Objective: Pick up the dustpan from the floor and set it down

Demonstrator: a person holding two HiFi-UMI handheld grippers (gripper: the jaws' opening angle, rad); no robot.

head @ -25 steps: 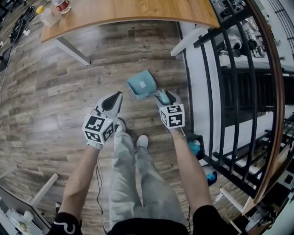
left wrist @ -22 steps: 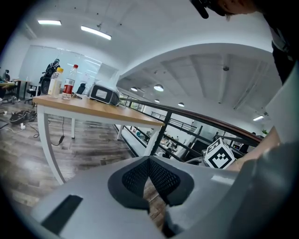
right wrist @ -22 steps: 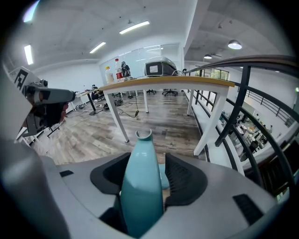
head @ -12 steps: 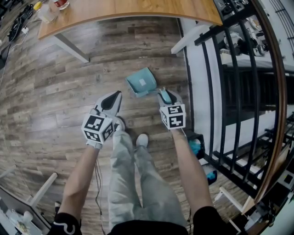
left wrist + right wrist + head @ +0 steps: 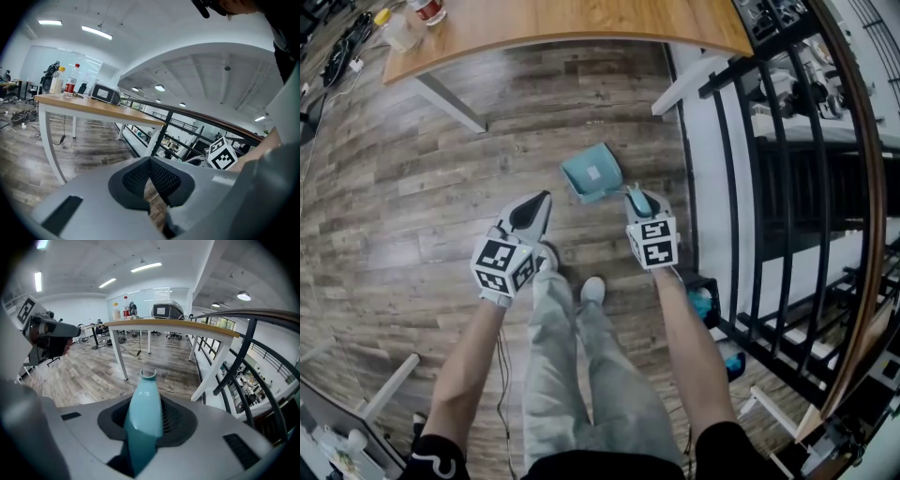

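Observation:
A teal dustpan (image 5: 591,173) lies on the wood floor ahead of my feet, its handle (image 5: 635,199) pointing back toward me. My right gripper (image 5: 639,202) is tilted down over that handle. Its jaws are closing, and in the right gripper view the teal handle (image 5: 144,404) fills the gap between the dark pads (image 5: 176,420) and sticks out past them. My left gripper (image 5: 534,211) hangs to the left of the dustpan, apart from it. In the left gripper view its jaws meet at the tip, and this gripper (image 5: 150,161) holds nothing.
A wooden table (image 5: 562,23) with bottles (image 5: 425,11) stands beyond the dustpan, one white leg (image 5: 448,101) to the left. A black railing (image 5: 750,187) and a white ledge (image 5: 698,150) run close along the right. My shoes (image 5: 592,289) are just behind the grippers.
The right gripper's jaws have drawn in around the dustpan's handle. Both hands and the dustpan stay roughly where they were.

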